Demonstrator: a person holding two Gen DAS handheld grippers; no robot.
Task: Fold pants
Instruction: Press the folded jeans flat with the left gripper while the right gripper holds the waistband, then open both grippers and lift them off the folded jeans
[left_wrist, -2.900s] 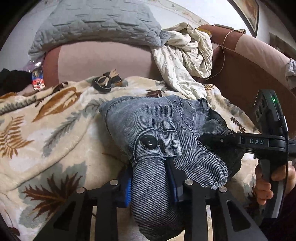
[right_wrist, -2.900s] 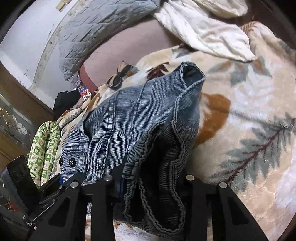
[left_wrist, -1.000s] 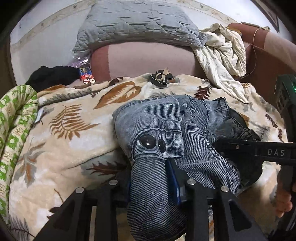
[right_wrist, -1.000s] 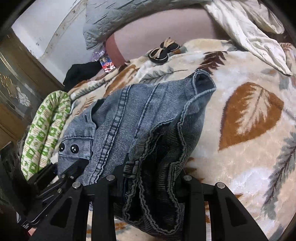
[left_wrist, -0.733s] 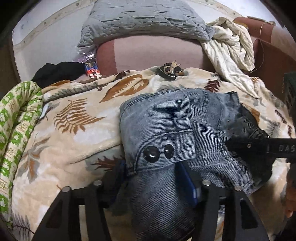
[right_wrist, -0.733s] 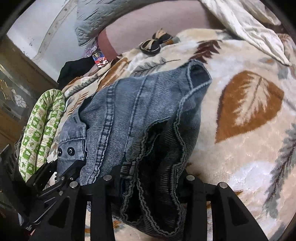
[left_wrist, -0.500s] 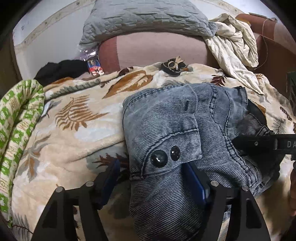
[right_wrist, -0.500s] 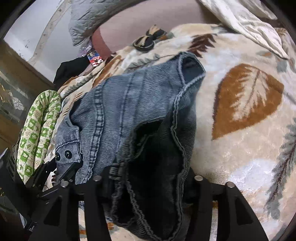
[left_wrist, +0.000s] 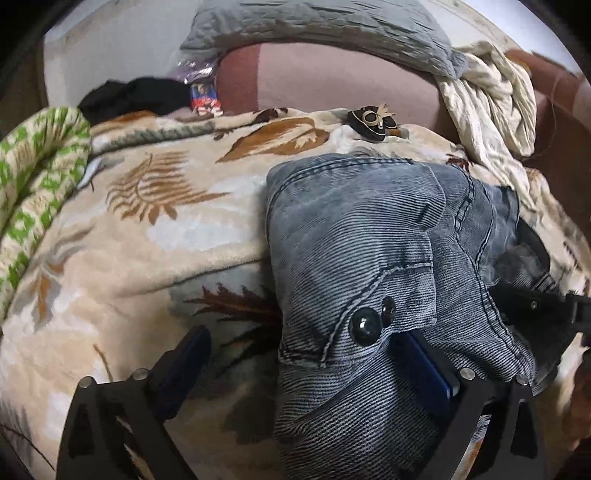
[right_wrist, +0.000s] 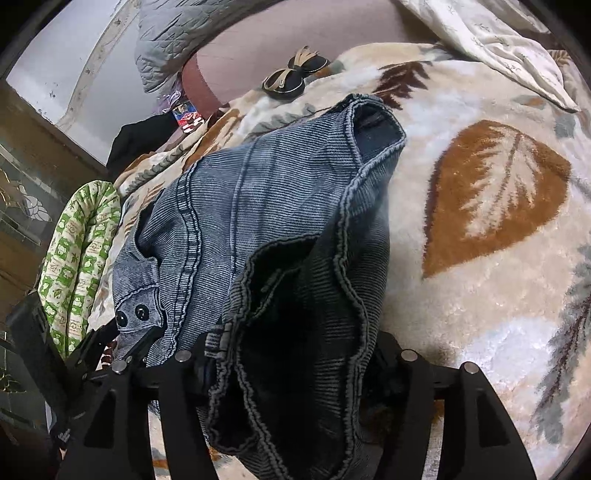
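Blue-grey denim pants (left_wrist: 351, 229) lie bunched and folded on a leaf-patterned blanket (left_wrist: 147, 240), with two black snap buttons (left_wrist: 365, 325) on the near flap. My left gripper (left_wrist: 301, 343) is opening. Its left pad stands well clear of the cloth, and its right pad lies against the denim's underside. In the right wrist view the pants (right_wrist: 266, 192) show their dark inside at the waistband. That waistband hangs loosely between the widening jaws of my right gripper (right_wrist: 295, 343). Each gripper shows in the other's view: the right (left_wrist: 535, 302), the left (right_wrist: 122, 343).
A sofa back (left_wrist: 332, 77) runs behind, with a grey quilted pillow (left_wrist: 314, 22) and a cream sheet (left_wrist: 491, 96) draped on it. A green patterned roll (left_wrist: 33, 177) lies at the left. A small black-and-gold bow (left_wrist: 373, 122) and a dark garment (left_wrist: 136, 96) sit at the back.
Both grippers' jaws have spread apart. The left one's left pad has come off the denim. The pants have sagged onto the blanket, and the left view has dropped closer to them.
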